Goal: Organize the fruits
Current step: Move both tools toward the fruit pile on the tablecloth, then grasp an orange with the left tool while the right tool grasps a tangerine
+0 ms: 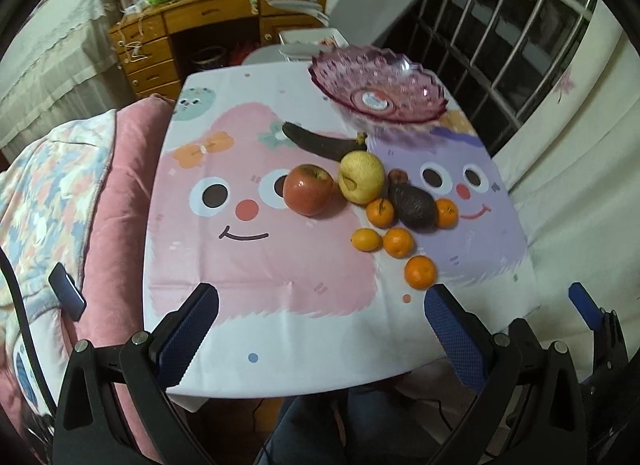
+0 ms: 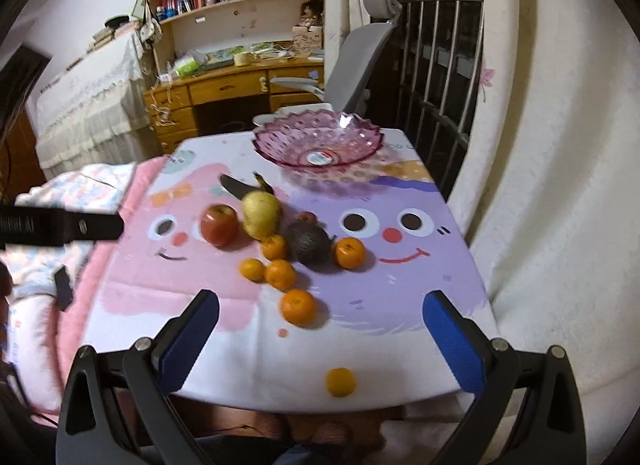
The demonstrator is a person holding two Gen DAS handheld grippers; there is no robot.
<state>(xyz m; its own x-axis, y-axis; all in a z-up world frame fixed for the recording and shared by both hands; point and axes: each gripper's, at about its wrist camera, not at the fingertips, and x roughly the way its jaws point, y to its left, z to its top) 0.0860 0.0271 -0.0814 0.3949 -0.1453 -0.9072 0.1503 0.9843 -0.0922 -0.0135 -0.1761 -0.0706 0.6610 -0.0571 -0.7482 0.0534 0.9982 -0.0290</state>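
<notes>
A pink glass bowl point(image 1: 378, 83) point(image 2: 318, 141) stands empty at the table's far side. In front of it lie a blackened banana point(image 1: 320, 141), a red apple point(image 1: 308, 189) point(image 2: 218, 224), a yellow pear point(image 1: 361, 177) point(image 2: 261, 213), a dark avocado point(image 1: 412, 203) point(image 2: 308, 243) and several small oranges point(image 1: 419, 272) point(image 2: 298, 307). One small orange point(image 2: 341, 382) sits alone near the front edge. My left gripper point(image 1: 320, 329) is open and empty above the near table edge. My right gripper point(image 2: 320, 335) is open and empty, just short of the nearest oranges.
The table wears a cartoon-face cloth point(image 1: 256, 249). A pink cushion and quilt point(image 1: 112, 193) lie at the left, a white cover point(image 2: 560, 225) at the right. A grey chair point(image 2: 360, 65) and wooden desk point(image 2: 224, 93) stand behind. The left gripper's body point(image 2: 60, 227) shows at the right view's left.
</notes>
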